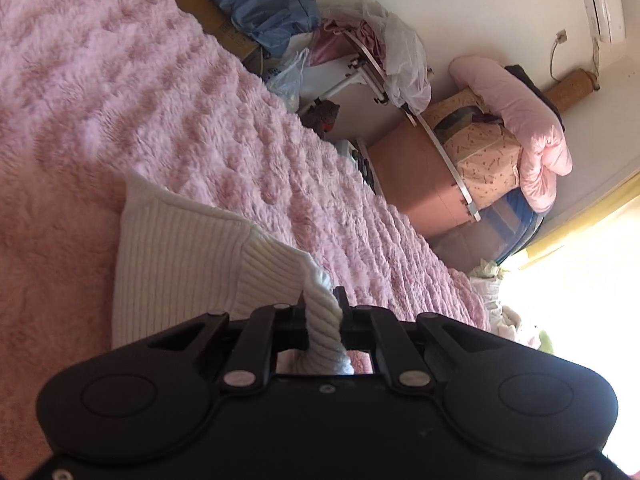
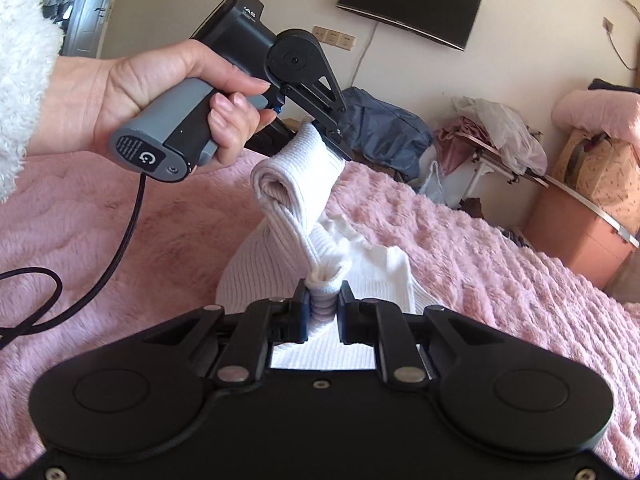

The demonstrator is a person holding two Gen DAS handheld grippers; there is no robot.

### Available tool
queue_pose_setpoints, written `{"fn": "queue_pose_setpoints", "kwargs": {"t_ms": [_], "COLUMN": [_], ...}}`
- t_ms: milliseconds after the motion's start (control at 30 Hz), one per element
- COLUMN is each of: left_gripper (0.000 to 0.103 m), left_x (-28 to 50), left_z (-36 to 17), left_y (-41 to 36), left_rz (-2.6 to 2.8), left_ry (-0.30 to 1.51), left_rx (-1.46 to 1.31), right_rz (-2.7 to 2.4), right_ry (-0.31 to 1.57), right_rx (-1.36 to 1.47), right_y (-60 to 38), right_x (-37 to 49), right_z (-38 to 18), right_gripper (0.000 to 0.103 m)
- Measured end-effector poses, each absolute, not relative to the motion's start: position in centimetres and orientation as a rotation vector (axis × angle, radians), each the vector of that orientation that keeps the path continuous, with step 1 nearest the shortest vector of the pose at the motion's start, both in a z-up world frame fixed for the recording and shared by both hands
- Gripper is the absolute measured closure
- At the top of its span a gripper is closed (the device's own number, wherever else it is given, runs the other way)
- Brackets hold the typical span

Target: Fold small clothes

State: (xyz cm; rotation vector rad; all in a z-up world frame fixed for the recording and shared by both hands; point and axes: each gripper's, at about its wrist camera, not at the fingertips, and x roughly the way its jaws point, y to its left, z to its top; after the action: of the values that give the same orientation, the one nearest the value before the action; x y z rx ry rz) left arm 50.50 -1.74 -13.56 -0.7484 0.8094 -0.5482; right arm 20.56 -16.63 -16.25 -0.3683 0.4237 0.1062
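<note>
A small white ribbed knit garment (image 2: 280, 272) lies partly on the pink fluffy blanket (image 2: 500, 248); it also shows in the left wrist view (image 1: 180, 248). My left gripper (image 1: 322, 300) is shut on a bunched edge of the garment, and in the right wrist view it (image 2: 334, 142) holds that part lifted above the bed. My right gripper (image 2: 323, 294) is shut on another bunched edge of the same garment, lower and nearer. The cloth hangs twisted between the two grippers.
The pink blanket (image 1: 160, 100) covers the bed. Beyond the bed's far edge are a blue bag (image 2: 380, 128), plastic bags (image 2: 504, 128), a folding table (image 2: 560, 184), a pink box (image 2: 580, 236) and a pink duvet (image 1: 528, 120). A black cable (image 2: 100, 260) trails over the blanket at left.
</note>
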Motion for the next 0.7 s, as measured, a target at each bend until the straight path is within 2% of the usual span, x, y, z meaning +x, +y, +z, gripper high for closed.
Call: {"fn": "queue_pose_setpoints", "kwargs": {"t_ms": [233,600,700], "left_gripper": [0.097,0.097,0.097], "left_x": [52.3,53.1,53.0], "left_z": [-15.0,-17.2,-18.5], "left_y": [-10.2,-14.3,-14.1], "left_rz": [-0.546,-0.514,-0.508], "left_ry": [0.915,0.962,0.964], "left_rx": [-0.595,-0.503,-0.563], "right_rz": [0.093,0.061,0.057], "right_ry": [0.49,0.609,0.653], "right_rx": [-0.246,-0.097,-0.064], "right_y": [-21.8,-24.9,-25.5], "right_x": [21.1,21.7,21.9], "right_z": [-18.1,-19.3,-20.2], "right_gripper": [0.091,0.09,0.089]}}
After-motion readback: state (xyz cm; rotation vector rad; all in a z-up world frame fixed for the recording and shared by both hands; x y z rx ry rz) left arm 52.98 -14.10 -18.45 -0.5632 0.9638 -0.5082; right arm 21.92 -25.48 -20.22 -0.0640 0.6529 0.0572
